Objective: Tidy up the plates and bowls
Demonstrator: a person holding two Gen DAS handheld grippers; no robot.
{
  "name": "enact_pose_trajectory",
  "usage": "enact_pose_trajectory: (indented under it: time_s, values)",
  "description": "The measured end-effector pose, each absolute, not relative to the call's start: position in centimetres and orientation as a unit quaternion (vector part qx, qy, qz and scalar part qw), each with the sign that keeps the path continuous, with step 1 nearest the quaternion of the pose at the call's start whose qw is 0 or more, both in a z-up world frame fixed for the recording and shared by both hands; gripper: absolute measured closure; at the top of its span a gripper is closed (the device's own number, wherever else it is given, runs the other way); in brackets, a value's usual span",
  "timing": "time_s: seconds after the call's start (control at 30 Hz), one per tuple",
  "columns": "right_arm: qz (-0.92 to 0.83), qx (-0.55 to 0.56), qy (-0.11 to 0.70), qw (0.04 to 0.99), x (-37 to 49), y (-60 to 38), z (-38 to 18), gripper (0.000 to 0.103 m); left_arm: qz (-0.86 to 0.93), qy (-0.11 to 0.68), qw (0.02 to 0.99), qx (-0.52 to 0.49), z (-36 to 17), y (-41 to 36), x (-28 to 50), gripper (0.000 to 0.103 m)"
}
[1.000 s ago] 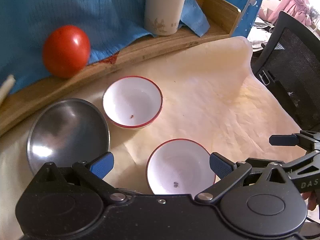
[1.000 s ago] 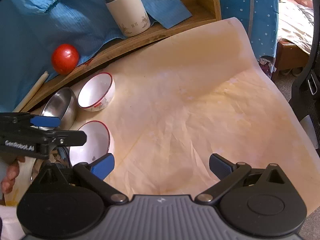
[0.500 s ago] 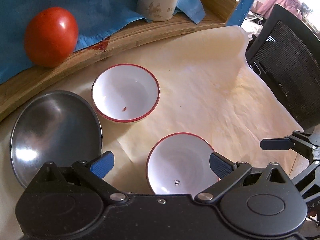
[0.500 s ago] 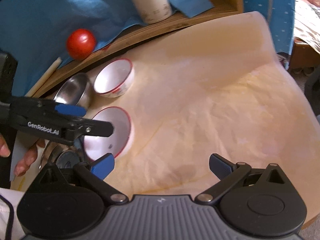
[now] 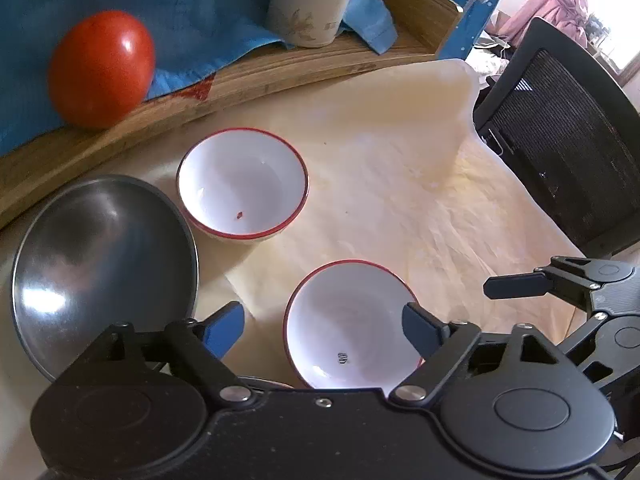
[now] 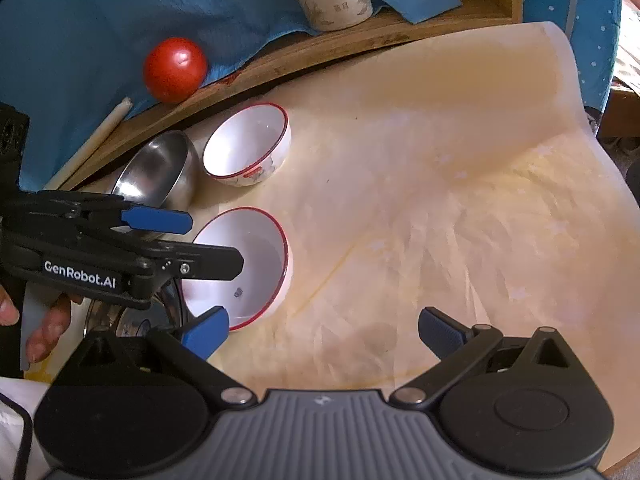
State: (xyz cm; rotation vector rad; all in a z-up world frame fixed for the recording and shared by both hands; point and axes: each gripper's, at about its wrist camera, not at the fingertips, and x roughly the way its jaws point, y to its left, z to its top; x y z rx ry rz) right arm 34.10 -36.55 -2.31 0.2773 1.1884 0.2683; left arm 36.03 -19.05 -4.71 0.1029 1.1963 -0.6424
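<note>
Left wrist: bowl (image 5: 352, 320) between hand-held gripper (image 5: 324, 326)

Steel bowl (image 5: 100, 272) left of far bowl (image 5: 242, 184), near bowl (image 5: 348, 324) in front, tomato (image 5: 100, 68) behind

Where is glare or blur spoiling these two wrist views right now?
Left wrist view: bright window glare on the round steel bowl and the red tomato; the window corner at top right is blown out; both red-rimmed white bowls stay sharp. Right wrist view: motion blur smears the cream table cover toward the right edge; fisheye bends the wooden tray edge.
</note>
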Motion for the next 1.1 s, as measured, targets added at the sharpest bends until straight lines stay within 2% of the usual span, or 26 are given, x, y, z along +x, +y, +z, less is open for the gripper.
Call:
enact_pose_trajectory:
  time_s: [0.13, 0.2, 0.3, 0.4, 0.47, 0.67, 0.73, 0.87, 0.93, 1.1]
  values:
    - [0.128, 0.131, 0.559, 0.809, 34.4, -36.2, -2.7, 0.0, -0.292, 0.566, 0.77, 0.044, -5.2, -18.8, 36.3, 0.033]
    - [0.128, 0.134, 0.559, 0.808, 34.6, -36.0, -3.0, 0.001, -0.29, 0.569, 0.768, 0.045, -5.4, -18.8, 36.3, 0.045]
    - [0.136, 0.143, 0.558, 0.806, 34.9, -35.8, -3.1, 0.011, -0.286, 0.575, 0.765, 0.046, -5.6, -18.8, 36.3, 0.06]
    - [0.139, 0.147, 0.56, 0.803, 35.1, -35.8, -3.3, 0.018, -0.282, 0.578, 0.764, 0.044, -5.7, -18.7, 36.3, 0.067]
    - [0.141, 0.149, 0.561, 0.802, 35.3, -35.7, -3.4, 0.023, -0.278, 0.579, 0.765, 0.044, -5.8, -18.7, 36.3, 0.069]
    - [0.153, 0.157, 0.568, 0.794, 35.7, -35.4, -3.8, 0.04, -0.263, 0.578, 0.771, 0.044, -5.9, -18.7, 35.9, 0.069]
    - [0.157, 0.158, 0.568, 0.792, 35.9, -35.4, -3.9, 0.043, -0.259, 0.578, 0.772, 0.043, -6.0, -18.7, 35.7, 0.071]
    - [0.166, 0.163, 0.569, 0.789, 36.2, -35.4, -3.9, 0.058, -0.251, 0.58, 0.774, 0.04, -6.0, -18.5, 35.5, 0.078]
    - [0.17, 0.163, 0.57, 0.787, 36.3, -35.4, -3.9, 0.058, -0.247, 0.58, 0.776, 0.038, -6.0, -18.3, 35.5, 0.084]
    - [0.169, 0.174, 0.573, 0.783, 36.3, -35.8, -4.1, 0.058, -0.236, 0.58, 0.779, 0.03, -6.1, -17.9, 35.2, 0.089]
